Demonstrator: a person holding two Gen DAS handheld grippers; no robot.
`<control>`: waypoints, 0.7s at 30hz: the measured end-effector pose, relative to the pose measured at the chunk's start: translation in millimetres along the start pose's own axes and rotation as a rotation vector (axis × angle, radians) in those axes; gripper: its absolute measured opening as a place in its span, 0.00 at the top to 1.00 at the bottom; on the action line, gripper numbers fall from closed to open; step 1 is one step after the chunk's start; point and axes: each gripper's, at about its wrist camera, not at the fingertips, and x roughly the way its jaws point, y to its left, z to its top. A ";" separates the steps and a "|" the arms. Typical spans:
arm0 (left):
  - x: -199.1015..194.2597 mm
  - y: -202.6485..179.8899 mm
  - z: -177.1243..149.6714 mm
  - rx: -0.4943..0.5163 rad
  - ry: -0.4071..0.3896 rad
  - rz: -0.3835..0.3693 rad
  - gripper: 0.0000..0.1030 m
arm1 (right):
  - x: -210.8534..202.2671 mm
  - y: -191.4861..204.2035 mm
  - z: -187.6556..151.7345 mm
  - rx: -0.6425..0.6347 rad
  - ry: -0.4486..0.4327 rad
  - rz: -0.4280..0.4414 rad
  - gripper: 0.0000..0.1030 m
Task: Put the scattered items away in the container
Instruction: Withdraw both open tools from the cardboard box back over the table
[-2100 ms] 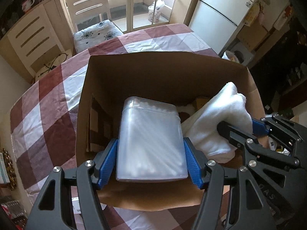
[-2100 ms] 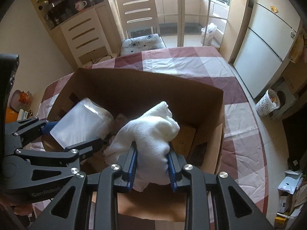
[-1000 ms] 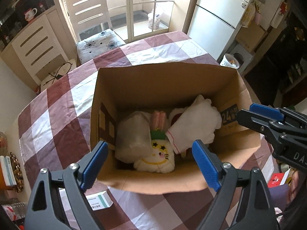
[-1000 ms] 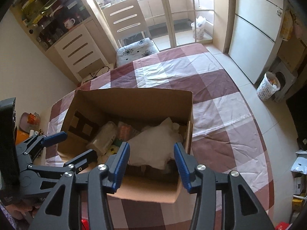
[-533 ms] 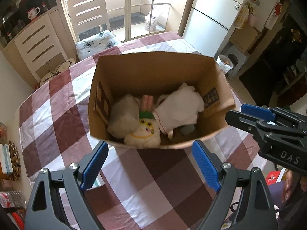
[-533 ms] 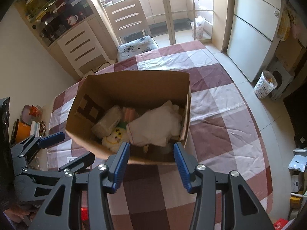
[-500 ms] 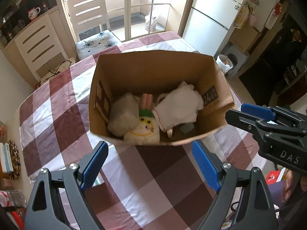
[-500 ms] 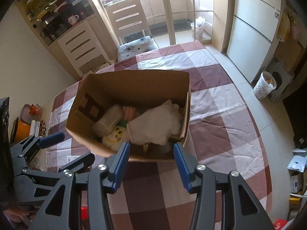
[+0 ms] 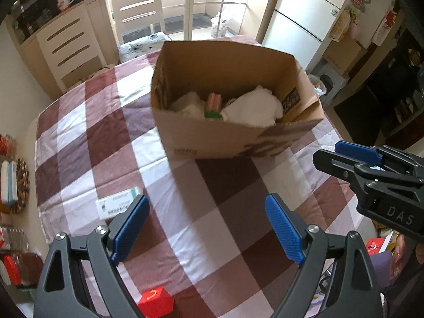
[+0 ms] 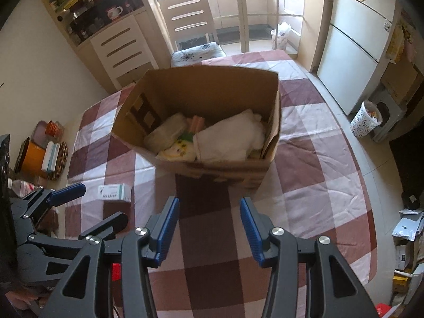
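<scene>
A brown cardboard box (image 9: 230, 143) (image 10: 220, 169) stands on the checked tablecloth. Inside lie a white towel (image 9: 251, 108) (image 10: 228, 137), a clear plastic pack (image 10: 165, 132) and a soft toy (image 10: 176, 152). My left gripper (image 9: 206, 228) hangs open and empty over the cloth, well in front of the box. My right gripper (image 10: 209, 228) is also open and empty, nearer than the box. A white and green packet (image 9: 116, 204) (image 10: 114, 192) lies on the cloth to the left. A red box (image 9: 156, 303) sits at the near edge by my left gripper.
A white chair (image 10: 190, 21) stands behind the table, with drawers (image 10: 122, 50) to its left and a fridge (image 10: 352, 39) at the right. Jars and a coaster (image 10: 57, 159) sit at the table's left edge. A patterned bin (image 10: 364, 120) stands on the floor.
Both grippers let go of the plastic pack and the towel inside the box, then drew back toward the near side of the table. The box now looks farther away.
</scene>
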 end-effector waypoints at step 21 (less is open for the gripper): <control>-22.2 49.5 -81.0 -0.143 0.019 0.041 0.12 | 14.4 64.9 -54.5 -0.109 0.080 0.048 0.53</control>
